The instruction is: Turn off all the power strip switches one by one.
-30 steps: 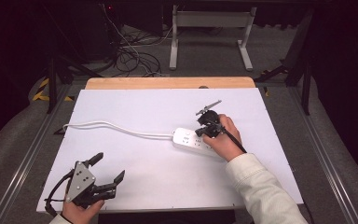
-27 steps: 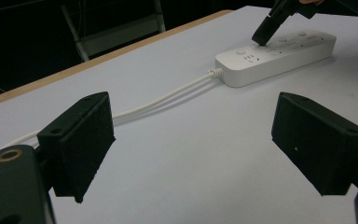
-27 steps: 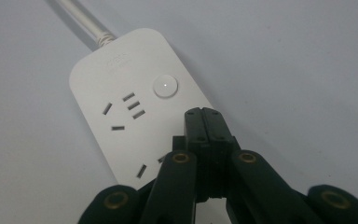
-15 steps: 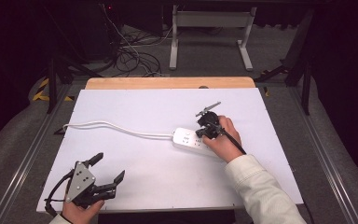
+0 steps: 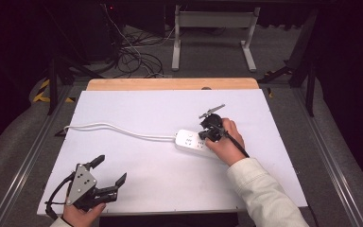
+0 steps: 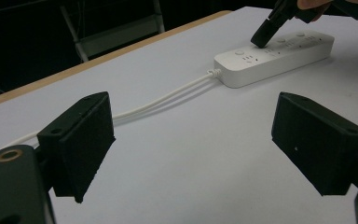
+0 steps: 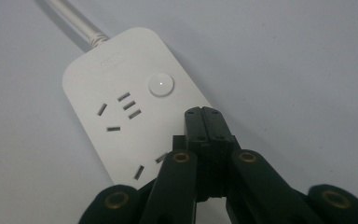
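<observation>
A white power strip (image 5: 193,140) lies on the white table top, its white cable (image 5: 118,128) running off to the left. My right gripper (image 5: 208,128) is shut, jaws pressed together with nothing between them, tips down on the strip. In the right gripper view the closed tips (image 7: 203,116) sit just below the round switch button (image 7: 161,85), beside the sockets of the power strip (image 7: 102,88). My left gripper (image 5: 109,171) rests open near the front left edge. In the left gripper view its pads (image 6: 81,140) stand wide apart, facing the power strip (image 6: 270,58) and the right gripper's tip (image 6: 262,36).
The white board (image 5: 137,106) lies on a wooden table whose edge (image 5: 170,84) shows at the back. Beyond it are tangled cables (image 5: 137,59) on the floor and a metal stand (image 5: 212,28). Metal rails (image 5: 333,165) run along both sides.
</observation>
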{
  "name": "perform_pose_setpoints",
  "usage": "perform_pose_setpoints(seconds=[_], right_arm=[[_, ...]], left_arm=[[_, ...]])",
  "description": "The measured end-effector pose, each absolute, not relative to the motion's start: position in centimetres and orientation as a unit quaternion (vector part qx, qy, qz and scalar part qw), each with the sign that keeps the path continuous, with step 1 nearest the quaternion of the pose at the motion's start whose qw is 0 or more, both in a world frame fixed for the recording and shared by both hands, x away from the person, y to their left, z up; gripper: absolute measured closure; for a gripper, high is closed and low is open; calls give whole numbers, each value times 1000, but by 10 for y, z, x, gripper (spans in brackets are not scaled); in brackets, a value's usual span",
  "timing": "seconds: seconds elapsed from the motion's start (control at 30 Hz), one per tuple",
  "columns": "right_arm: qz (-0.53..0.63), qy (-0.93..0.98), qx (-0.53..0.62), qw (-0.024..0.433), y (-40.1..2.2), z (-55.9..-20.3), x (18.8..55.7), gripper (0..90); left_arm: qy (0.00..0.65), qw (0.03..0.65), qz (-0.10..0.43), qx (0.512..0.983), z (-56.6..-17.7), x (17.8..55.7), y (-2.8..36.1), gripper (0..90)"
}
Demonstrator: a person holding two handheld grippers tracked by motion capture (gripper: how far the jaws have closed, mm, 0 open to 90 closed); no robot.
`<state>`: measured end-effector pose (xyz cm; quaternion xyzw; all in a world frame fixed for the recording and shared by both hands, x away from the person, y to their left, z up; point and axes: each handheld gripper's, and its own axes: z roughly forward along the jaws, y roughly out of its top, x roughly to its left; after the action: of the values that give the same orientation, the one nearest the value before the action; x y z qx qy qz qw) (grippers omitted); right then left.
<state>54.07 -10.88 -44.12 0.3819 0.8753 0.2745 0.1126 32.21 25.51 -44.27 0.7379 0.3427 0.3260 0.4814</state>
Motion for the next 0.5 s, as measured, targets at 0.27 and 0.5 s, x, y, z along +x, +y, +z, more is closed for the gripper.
perform_pose_setpoints(seconds=[0.27, 0.5], right_arm=[[284, 867, 396, 101, -112, -443, 542, 900], [353, 858, 348, 133, -109, -422, 533, 900]], left_arm=[[342, 482, 326, 738, -443, 322, 255, 135], [341, 478, 328, 740, -443, 324, 255, 135]])
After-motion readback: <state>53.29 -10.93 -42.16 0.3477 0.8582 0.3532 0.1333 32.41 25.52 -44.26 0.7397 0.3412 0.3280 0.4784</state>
